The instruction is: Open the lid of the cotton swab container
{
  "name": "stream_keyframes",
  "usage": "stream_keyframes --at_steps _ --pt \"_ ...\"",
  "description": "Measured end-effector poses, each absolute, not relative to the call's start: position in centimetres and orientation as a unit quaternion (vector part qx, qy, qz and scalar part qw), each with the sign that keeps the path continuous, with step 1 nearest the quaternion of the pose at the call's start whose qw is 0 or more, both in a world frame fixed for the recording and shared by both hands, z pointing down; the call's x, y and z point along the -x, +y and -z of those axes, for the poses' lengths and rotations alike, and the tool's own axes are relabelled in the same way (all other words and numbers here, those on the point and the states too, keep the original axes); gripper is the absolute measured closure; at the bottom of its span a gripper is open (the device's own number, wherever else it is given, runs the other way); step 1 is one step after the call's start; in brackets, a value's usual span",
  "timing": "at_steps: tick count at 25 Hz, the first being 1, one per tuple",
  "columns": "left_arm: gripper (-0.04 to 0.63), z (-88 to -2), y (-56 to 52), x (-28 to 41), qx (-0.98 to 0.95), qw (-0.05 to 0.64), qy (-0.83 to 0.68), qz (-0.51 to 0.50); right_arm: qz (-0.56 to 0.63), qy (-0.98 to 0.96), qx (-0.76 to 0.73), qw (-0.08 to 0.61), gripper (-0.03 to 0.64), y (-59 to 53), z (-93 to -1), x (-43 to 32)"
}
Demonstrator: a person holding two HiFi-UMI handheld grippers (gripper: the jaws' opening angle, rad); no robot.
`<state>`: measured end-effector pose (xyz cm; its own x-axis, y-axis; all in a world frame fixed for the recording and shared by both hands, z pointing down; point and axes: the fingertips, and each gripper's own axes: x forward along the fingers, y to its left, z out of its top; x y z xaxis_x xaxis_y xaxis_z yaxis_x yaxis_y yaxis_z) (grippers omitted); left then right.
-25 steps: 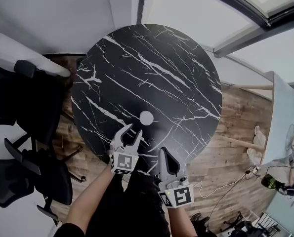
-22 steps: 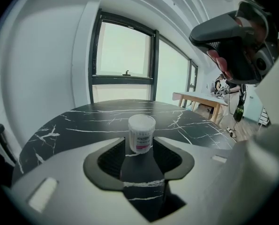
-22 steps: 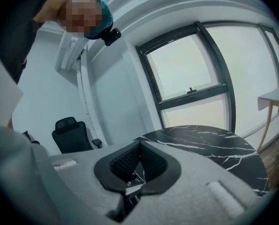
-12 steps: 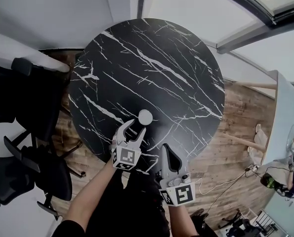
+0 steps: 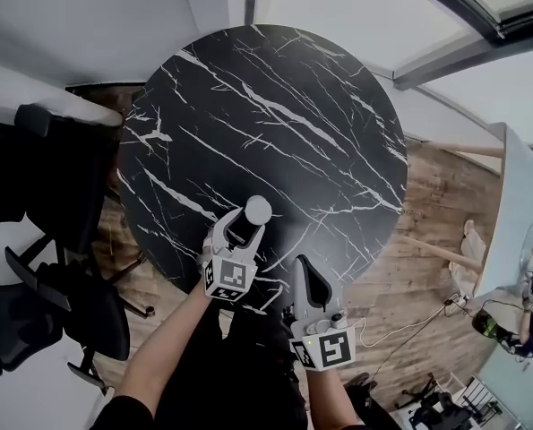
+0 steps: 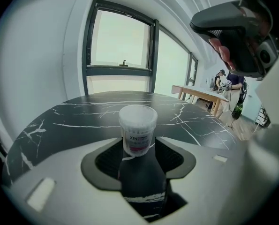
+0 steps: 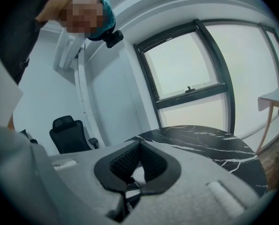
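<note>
The cotton swab container (image 5: 258,210), a small tub with a white lid and a pink label, stands upright on the round black marble table (image 5: 275,106), near its front edge. My left gripper (image 5: 245,223) is open; its jaws have just been opening and now flank the container's lower part without pressing it. In the left gripper view the container (image 6: 138,128) stands between the left gripper's (image 6: 138,145) dark pads, lid on. My right gripper (image 5: 305,273) hovers shut and empty at the table's near rim, right of the left one. In its own view the right gripper (image 7: 139,143) holds nothing.
Black office chairs (image 5: 42,195) crowd the left side of the table. Wooden floor (image 5: 427,240) lies to the right, with a pale table (image 5: 512,213) beyond. Another person (image 6: 226,81) stands at a far table. A window (image 6: 120,46) is behind the marble table.
My left gripper has moved forward and down to the container, and its jaws have spread wider, so the container now sits between them. The right gripper has shifted only slightly.
</note>
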<state>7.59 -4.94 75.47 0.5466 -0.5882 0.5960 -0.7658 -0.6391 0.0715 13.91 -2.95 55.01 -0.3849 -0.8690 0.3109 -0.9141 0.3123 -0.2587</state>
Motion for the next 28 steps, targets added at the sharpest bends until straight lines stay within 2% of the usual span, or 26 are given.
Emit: stream_keyframes --at_steps 28 --pt "0.324 -76.8 -7.0 -8.8 -0.848 0.168 -0.414 -0.285 -0.214 -0.800 -0.557 0.059 0.623 -2.5 -56.4 -16.3"
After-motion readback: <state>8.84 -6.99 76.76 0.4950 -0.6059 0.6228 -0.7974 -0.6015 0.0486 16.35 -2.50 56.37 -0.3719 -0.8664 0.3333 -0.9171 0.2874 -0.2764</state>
